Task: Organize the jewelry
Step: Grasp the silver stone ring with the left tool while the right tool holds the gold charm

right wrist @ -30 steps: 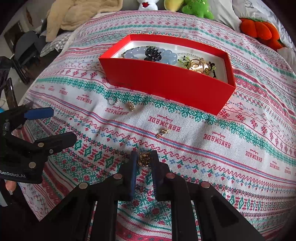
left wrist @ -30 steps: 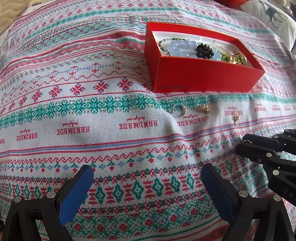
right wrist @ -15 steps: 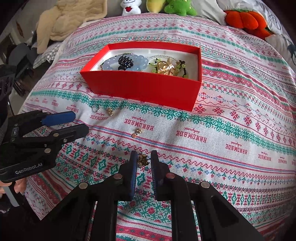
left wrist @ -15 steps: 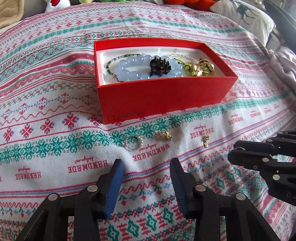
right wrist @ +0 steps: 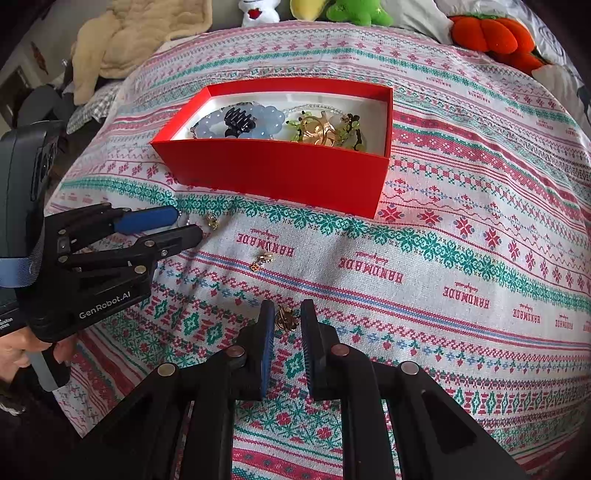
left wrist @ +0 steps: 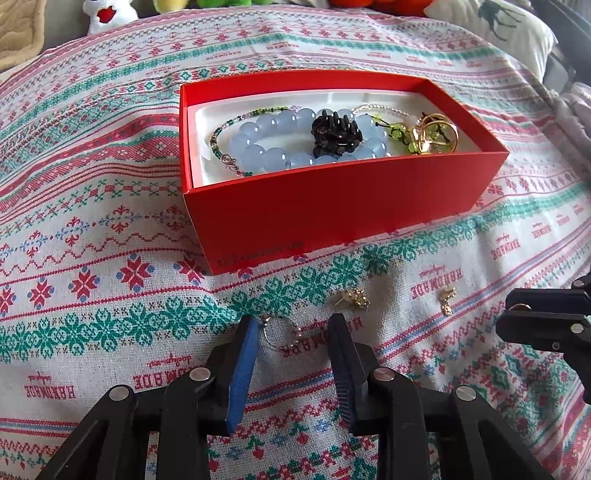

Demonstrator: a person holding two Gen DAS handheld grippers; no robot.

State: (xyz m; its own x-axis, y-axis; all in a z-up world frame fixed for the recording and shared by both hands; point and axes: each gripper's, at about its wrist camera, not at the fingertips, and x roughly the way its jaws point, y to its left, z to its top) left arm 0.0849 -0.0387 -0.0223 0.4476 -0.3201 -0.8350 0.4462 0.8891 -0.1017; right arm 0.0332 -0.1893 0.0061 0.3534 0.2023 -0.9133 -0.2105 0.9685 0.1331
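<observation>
A red box (left wrist: 332, 206) on the patterned bedspread holds a blue bead bracelet (left wrist: 266, 144), a black hair claw (left wrist: 334, 133), thin bead strands and gold rings (left wrist: 436, 133). It also shows in the right wrist view (right wrist: 280, 166). My left gripper (left wrist: 293, 328) is open, its fingers either side of a thin silver hoop (left wrist: 282, 332) on the cloth. Two small gold earrings (left wrist: 354, 297) (left wrist: 447, 299) lie to its right. My right gripper (right wrist: 288, 317) is shut on a small gold earring (right wrist: 286, 317), just above the cloth.
Plush toys (right wrist: 354, 11) and an orange plush (right wrist: 495, 35) sit at the far edge of the bed. A beige blanket (right wrist: 129, 40) lies at the far left. A pillow (left wrist: 491, 26) is at the far right.
My left gripper has moved forward to the silver hoop and narrowed its jaws around it. My right gripper has kept the gold earring and shifted a little.
</observation>
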